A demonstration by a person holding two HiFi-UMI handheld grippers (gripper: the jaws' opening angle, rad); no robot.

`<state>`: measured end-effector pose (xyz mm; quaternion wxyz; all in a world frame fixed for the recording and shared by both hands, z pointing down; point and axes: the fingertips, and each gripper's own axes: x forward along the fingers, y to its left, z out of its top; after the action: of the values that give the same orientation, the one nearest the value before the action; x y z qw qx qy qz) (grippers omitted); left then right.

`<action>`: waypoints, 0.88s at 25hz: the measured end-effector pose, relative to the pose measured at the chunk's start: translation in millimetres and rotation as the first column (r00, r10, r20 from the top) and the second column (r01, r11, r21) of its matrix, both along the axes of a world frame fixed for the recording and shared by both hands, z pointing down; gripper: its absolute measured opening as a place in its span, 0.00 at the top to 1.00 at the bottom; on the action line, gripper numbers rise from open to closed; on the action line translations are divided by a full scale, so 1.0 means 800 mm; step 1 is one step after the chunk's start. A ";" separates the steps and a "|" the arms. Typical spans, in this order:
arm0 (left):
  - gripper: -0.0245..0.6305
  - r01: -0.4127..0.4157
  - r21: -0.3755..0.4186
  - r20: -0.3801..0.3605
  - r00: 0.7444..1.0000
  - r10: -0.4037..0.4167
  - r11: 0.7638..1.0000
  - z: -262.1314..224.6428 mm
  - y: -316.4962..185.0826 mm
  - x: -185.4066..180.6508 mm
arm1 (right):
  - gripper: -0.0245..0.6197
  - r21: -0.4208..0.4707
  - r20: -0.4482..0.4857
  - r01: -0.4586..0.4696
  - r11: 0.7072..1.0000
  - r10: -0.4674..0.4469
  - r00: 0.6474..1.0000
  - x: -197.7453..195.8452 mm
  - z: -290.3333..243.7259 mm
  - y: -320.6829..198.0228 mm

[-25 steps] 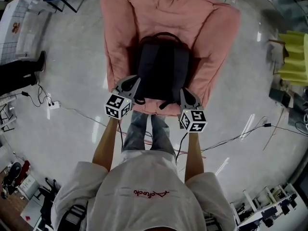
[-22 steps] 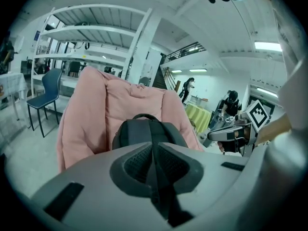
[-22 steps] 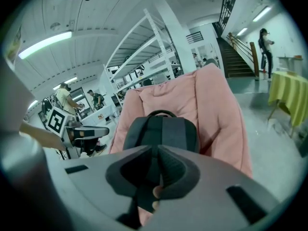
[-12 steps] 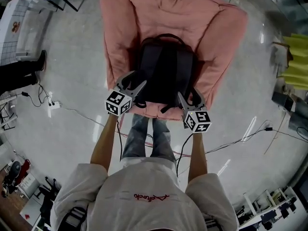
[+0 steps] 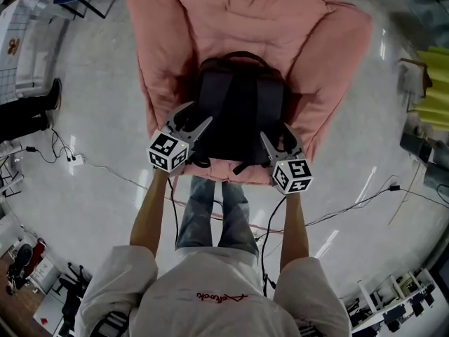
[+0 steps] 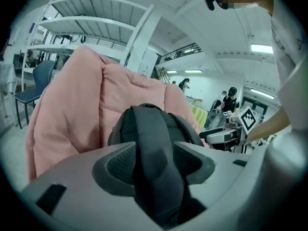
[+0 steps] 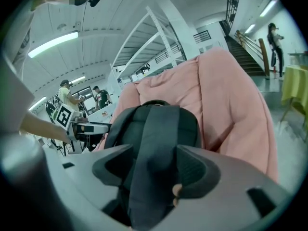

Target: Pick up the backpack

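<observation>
Black backpack (image 5: 238, 107) straps (image 6: 154, 162) sit inside left tongs (image 5: 196, 114) and right tongs (image 5: 275, 130), jaws just parted.

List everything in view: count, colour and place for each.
backpack: one, black, upright on the armchair seat
armchair: one, pink, padded, on the floor ahead of the person
shoulder straps: two, black, on the backpack's near face
cables: several, dark, across the grey floor
power strip: one, white, on the floor at left
chair: one, blue, left of the armchair
left gripper: one, grey, jaws have just been opening, now apart with a strap between them
right gripper: one, grey, jaws have just been opening, now apart with the other strap between them
</observation>
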<state>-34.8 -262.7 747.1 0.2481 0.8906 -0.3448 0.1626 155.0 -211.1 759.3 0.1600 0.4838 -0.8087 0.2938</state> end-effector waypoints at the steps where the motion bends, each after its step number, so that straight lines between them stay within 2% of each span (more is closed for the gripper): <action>1: 0.62 -0.007 -0.001 -0.004 1.000 0.007 1.000 0.003 -0.002 0.001 | 0.54 0.006 -0.002 0.003 1.000 -0.003 1.000 0.003 0.002 -0.004; 6: 0.62 -0.033 0.004 -0.020 0.999 0.033 0.999 0.020 -0.010 0.013 | 0.54 0.022 -0.006 0.025 0.999 -0.025 1.000 0.019 0.021 -0.020; 12: 0.62 -0.043 0.008 -0.056 0.997 0.044 0.999 0.028 -0.009 0.017 | 0.54 0.024 0.018 0.066 0.998 -0.066 0.998 0.010 0.037 -0.026; 16: 0.62 -0.115 0.019 -0.065 0.991 0.116 0.993 0.017 -0.002 0.030 | 0.60 0.021 0.044 0.120 0.993 -0.121 0.992 -0.004 0.033 -0.025; 19: 0.62 -0.166 0.027 -0.082 0.982 0.168 0.986 0.012 0.004 0.046 | 0.60 0.019 0.079 0.160 0.987 -0.161 0.984 -0.012 0.024 -0.020; 22: 0.62 -0.183 0.027 -0.096 0.978 0.185 0.983 0.009 0.002 0.054 | 0.64 0.021 0.167 0.201 0.979 -0.202 0.965 -0.023 0.010 -0.015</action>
<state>8.7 -261.3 754.5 0.2409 0.9278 -0.2495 0.1377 136.8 -223.3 767.7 0.1192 0.3727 -0.8649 0.3144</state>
